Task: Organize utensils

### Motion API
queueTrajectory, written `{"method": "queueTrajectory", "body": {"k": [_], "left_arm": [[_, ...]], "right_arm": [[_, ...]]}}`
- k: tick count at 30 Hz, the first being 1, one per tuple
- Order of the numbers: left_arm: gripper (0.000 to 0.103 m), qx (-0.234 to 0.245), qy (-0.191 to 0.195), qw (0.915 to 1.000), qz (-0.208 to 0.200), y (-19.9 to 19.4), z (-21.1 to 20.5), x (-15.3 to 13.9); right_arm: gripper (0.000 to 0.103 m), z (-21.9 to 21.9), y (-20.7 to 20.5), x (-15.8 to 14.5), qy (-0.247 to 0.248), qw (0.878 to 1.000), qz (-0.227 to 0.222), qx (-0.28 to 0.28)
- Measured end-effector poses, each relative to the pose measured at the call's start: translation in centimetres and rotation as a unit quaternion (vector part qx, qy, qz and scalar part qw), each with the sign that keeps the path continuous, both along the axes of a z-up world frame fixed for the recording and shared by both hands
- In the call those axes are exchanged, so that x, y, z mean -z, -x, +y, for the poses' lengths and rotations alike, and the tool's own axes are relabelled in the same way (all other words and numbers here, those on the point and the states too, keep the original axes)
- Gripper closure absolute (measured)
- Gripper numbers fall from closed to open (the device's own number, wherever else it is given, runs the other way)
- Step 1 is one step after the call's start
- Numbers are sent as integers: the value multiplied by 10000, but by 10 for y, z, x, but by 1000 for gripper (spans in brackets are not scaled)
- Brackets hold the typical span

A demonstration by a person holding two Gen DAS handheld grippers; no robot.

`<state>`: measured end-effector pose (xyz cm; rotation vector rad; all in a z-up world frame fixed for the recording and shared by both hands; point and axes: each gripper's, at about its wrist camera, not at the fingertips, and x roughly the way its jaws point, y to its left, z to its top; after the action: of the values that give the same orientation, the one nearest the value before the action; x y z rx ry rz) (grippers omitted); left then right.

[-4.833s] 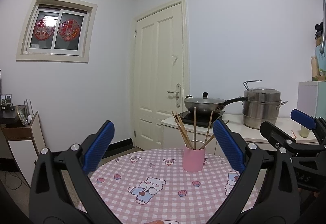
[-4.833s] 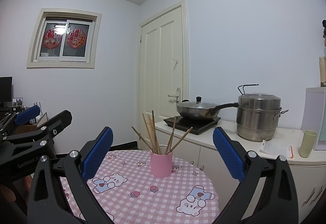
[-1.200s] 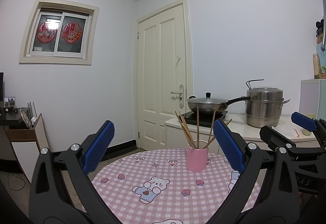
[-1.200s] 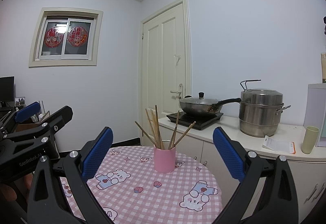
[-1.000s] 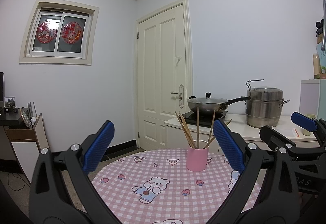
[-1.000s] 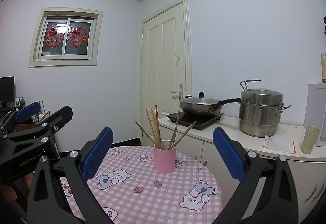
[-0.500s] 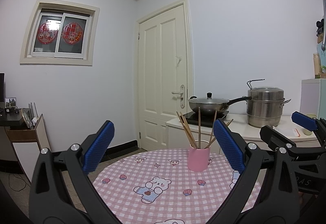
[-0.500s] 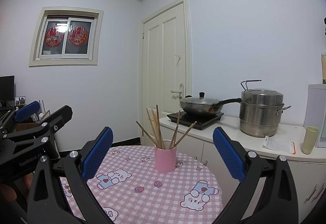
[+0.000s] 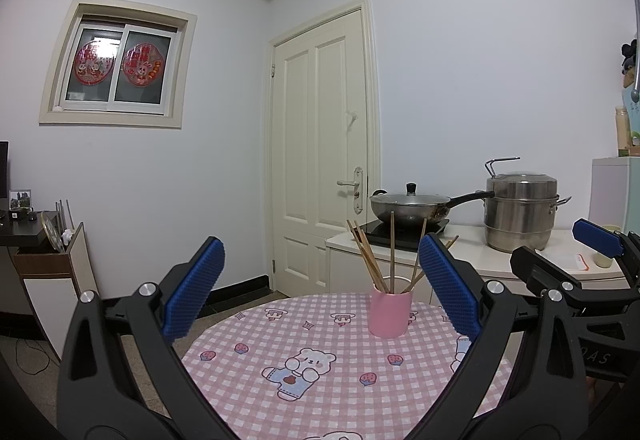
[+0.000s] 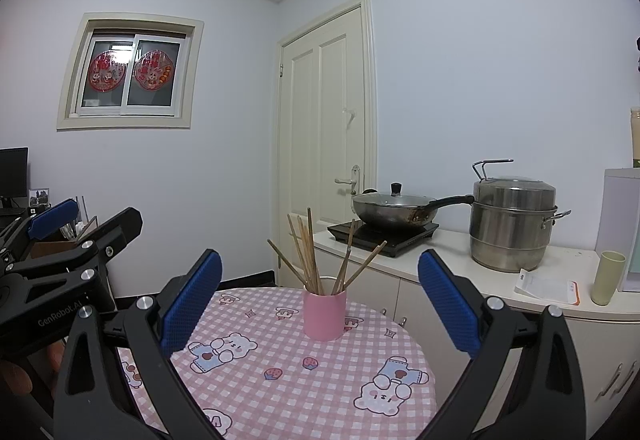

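Observation:
A pink cup (image 9: 390,312) (image 10: 324,314) stands upright at the far side of a round table with a pink checked bear cloth (image 9: 320,372) (image 10: 280,376). Several wooden chopsticks (image 9: 378,256) (image 10: 308,254) lean in the cup, fanned out. My left gripper (image 9: 320,288) is open, held above the near part of the table, well short of the cup. My right gripper (image 10: 320,292) is open too, with nothing between its blue pads (image 10: 450,304). Each gripper shows at the edge of the other's view.
Behind the table runs a white counter (image 10: 500,280) with an induction hob, a lidded wok (image 10: 394,209), a steel steamer pot (image 10: 512,226), a paper and a green cup (image 10: 608,278). A shut cream door (image 9: 320,159) is beyond. A dark desk (image 9: 24,236) stands far left.
Both views have drifted slightly; the cup and chopsticks sit a touch further right and lower in frame than 4.8 s ago. Both grippers stay open and the chopsticks have not moved.

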<state>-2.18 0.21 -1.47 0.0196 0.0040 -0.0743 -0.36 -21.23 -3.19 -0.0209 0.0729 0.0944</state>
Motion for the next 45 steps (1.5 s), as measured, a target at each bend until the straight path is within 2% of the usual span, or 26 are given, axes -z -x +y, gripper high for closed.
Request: {"method": "queueTrajectory", "body": {"k": [26, 36, 45], "left_arm": [[7, -56, -26, 9999, 103, -12, 3, 6], [7, -99, -44, 9996, 259, -28, 3, 15], [7, -200, -56, 9981, 573, -54, 5, 33]], "right_arm": [[8, 3, -14, 6, 5, 9999, 131, -4], [8, 6, -30, 16, 2, 9996, 276, -23], [8, 11, -54, 32, 15, 9983, 584, -84]]}}
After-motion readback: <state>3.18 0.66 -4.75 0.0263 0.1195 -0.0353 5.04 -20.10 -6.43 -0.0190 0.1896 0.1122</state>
